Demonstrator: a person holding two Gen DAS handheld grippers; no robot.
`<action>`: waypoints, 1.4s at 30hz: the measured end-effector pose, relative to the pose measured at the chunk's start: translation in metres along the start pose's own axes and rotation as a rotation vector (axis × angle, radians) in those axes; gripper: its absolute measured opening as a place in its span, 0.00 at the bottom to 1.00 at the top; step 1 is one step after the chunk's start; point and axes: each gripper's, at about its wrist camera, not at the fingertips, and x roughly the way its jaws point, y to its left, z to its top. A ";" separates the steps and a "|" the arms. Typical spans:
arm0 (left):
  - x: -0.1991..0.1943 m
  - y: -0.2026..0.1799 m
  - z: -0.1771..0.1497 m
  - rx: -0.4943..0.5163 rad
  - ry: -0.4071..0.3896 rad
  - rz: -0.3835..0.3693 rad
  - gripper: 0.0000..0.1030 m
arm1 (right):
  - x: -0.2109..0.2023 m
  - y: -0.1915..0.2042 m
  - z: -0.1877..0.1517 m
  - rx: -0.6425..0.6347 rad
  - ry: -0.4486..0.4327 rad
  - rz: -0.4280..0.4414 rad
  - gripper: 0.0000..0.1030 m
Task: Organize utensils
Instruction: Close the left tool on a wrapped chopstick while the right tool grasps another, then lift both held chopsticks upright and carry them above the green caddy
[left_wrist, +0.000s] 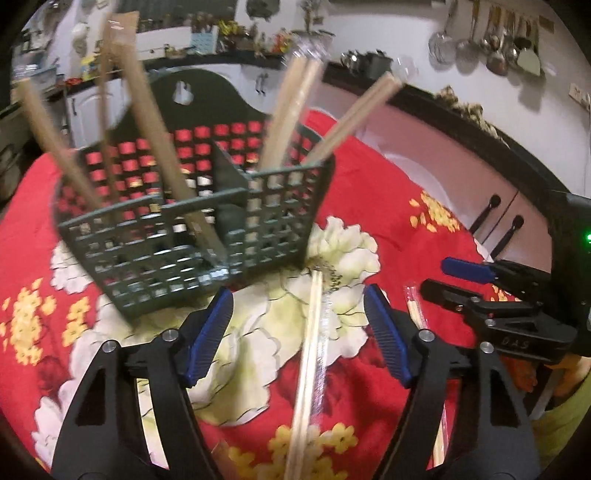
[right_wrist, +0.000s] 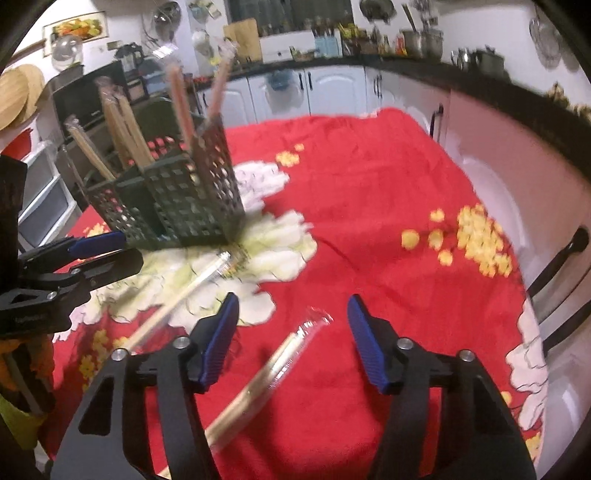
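A dark green slotted utensil basket (left_wrist: 192, 236) stands on the red flowered cloth with several wooden chopsticks (left_wrist: 155, 140) upright in its two compartments. One plastic-wrapped chopstick pair (left_wrist: 308, 354) lies on the cloth, running between the fingers of my left gripper (left_wrist: 299, 295), which is open and clear of it. A second wrapped pair (right_wrist: 280, 354) lies between the fingers of my right gripper (right_wrist: 293, 301), also open with its pads off it. In the right wrist view the basket (right_wrist: 184, 199) sits at the left, with the left gripper (right_wrist: 127, 247) just in front of it.
The red cloth (right_wrist: 369, 192) covers the table, whose far and right edges face white kitchen cabinets (right_wrist: 332, 88). The right gripper (left_wrist: 439, 275) shows at the right of the left wrist view, close beside the second wrapped pair (left_wrist: 415, 308).
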 end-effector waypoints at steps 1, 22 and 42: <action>0.005 -0.003 0.001 0.008 0.008 0.001 0.63 | 0.006 -0.005 -0.001 0.019 0.021 0.003 0.51; 0.083 -0.022 0.007 0.050 0.134 0.074 0.15 | 0.024 -0.021 -0.007 0.107 0.055 0.083 0.08; -0.035 0.021 0.034 -0.079 -0.076 -0.088 0.03 | -0.078 0.043 0.035 -0.049 -0.219 0.184 0.07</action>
